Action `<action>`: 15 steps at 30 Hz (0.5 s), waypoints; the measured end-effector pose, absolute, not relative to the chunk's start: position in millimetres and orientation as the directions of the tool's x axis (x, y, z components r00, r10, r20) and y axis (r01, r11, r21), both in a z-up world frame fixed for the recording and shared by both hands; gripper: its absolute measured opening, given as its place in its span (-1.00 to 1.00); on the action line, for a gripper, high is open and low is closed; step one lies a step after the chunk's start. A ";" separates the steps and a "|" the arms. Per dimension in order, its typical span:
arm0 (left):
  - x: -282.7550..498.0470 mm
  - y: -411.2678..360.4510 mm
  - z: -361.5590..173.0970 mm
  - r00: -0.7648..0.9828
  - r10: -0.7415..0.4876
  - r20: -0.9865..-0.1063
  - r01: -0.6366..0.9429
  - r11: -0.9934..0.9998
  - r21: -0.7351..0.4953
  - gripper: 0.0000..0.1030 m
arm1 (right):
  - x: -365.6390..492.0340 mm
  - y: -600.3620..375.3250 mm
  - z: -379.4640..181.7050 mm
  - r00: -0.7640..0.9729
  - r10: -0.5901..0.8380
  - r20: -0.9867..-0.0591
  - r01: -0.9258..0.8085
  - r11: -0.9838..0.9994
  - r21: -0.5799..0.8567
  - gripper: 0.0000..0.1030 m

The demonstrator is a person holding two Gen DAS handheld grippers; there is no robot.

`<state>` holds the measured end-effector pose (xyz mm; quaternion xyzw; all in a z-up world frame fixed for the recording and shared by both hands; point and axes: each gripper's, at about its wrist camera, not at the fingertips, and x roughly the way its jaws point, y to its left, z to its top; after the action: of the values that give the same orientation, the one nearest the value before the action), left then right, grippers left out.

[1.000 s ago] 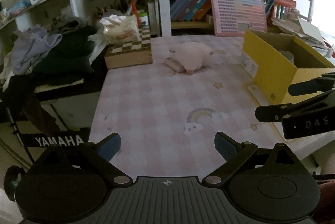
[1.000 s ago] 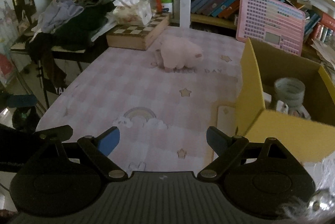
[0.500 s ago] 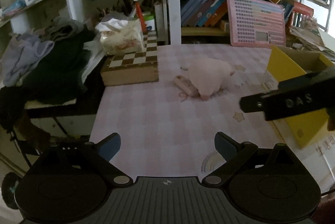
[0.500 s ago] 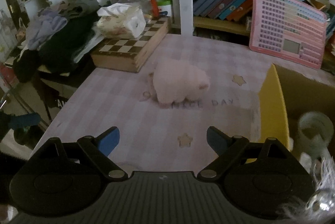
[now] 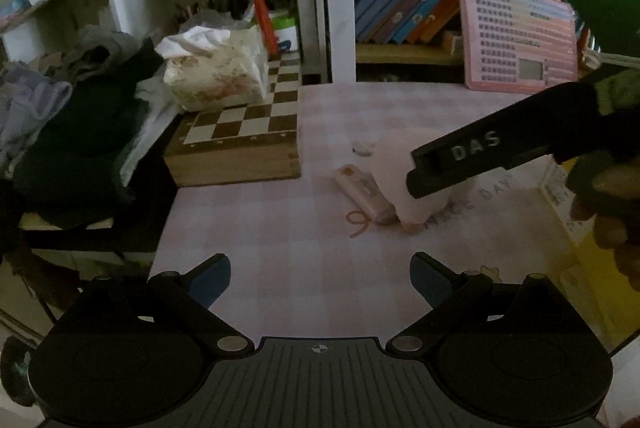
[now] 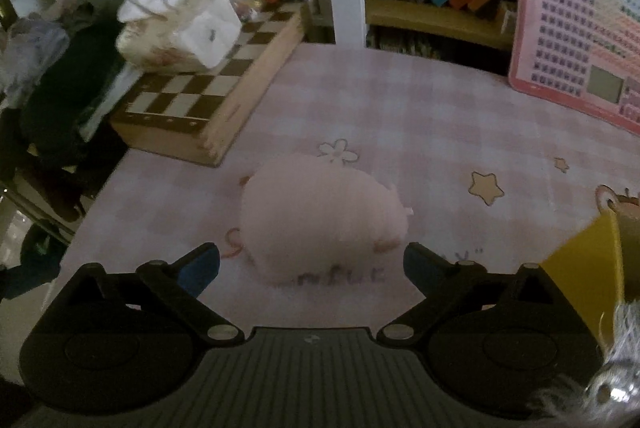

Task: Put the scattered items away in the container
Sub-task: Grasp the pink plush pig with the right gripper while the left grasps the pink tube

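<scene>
A pink plush pig [image 6: 320, 216] lies on the pink checked table mat, just ahead of my open right gripper [image 6: 312, 268], which is empty. In the left wrist view the pig [image 5: 420, 204] is partly hidden behind the right gripper's black arm, and a small pink stick-shaped item [image 5: 362, 192] lies against its left side. My left gripper [image 5: 320, 278] is open and empty, further back over the mat. A corner of the yellow box [image 6: 592, 268] shows at the right.
A wooden chessboard box [image 5: 244, 144] with a tissue pack [image 5: 218, 70] on it stands at the back left. A pink keyboard toy [image 6: 580, 28] leans against the bookshelf at the back right. Dark clothes [image 5: 76, 132] are piled off the table's left edge.
Both grippers have moved forward toward the pig. The right gripper has closed in most, and the pig now sits just in front of its fingers. The yellow box has slid out to the right.
</scene>
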<state>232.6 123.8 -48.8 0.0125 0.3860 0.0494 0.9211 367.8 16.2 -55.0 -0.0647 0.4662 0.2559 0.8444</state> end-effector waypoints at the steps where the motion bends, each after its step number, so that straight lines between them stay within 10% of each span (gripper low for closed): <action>1: 237.2 123.4 -50.9 0.695 0.102 -0.712 -0.081 0.995 0.063 0.90 | 373.7 18.7 -59.3 0.428 0.367 -0.826 -0.493 0.861 0.127 0.93; 15: 293.9 113.4 -70.9 0.704 0.045 -0.709 -0.044 0.999 0.019 0.86 | 413.6 15.1 -69.0 0.466 0.361 -0.807 -0.451 0.882 0.134 0.71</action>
<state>293.9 113.4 -70.9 0.0004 0.3838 0.0242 0.9231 413.6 15.1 -69.0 -0.0492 0.4586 0.2376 0.8549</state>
